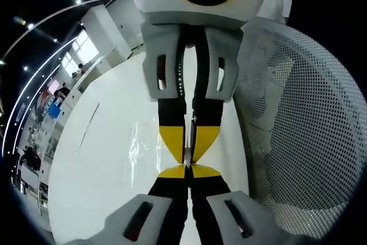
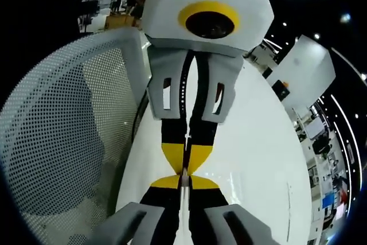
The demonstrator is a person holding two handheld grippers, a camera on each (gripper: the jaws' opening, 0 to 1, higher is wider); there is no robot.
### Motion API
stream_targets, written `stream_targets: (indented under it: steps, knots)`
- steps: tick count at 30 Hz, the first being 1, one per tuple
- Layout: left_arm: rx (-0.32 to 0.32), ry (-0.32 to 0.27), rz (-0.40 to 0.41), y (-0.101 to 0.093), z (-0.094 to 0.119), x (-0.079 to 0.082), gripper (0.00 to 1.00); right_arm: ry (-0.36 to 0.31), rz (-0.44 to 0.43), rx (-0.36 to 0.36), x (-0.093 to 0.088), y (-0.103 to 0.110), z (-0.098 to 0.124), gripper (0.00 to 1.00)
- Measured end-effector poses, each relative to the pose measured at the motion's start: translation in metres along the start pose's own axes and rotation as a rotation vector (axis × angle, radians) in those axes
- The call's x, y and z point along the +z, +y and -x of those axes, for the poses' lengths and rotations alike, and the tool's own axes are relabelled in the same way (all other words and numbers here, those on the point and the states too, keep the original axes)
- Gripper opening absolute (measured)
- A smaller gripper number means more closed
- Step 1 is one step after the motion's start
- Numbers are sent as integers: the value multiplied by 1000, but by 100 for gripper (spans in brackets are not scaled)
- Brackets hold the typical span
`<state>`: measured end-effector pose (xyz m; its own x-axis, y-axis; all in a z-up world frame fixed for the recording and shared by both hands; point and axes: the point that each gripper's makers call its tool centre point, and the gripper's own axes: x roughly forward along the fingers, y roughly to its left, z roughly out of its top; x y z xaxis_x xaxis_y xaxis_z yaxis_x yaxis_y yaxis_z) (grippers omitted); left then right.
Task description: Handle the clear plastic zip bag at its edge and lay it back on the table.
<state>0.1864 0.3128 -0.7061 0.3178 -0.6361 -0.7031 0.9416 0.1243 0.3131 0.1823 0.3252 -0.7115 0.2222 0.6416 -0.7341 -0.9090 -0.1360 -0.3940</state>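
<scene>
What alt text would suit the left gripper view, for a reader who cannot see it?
Two black-and-yellow grippers, the left tongs from below and the right tongs from above, meet tip to tip, both shut, over a white table. Faint glints beside them may be the clear bag; a white perforated mesh curves at the right.

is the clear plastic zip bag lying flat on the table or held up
Held up: the clear plastic zip bag hangs edge-on, pinched between both grippers' shut jaws, above the white table. Cannot tell if its zip is closed.

The clear zip bag (image 1: pixel 135 142) shows only as faint glare, its outline untraceable.
</scene>
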Motion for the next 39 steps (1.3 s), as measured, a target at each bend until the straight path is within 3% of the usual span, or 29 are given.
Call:
stream_targets:
  steps: [9, 39]
  knots:
    - [9, -2, 21, 4, -1, 0, 0, 8, -58, -8, -3, -3, 0, 0]
    - [2, -3, 14, 8, 0, 2, 0, 23, -103, -57, -23, -8, 17, 0]
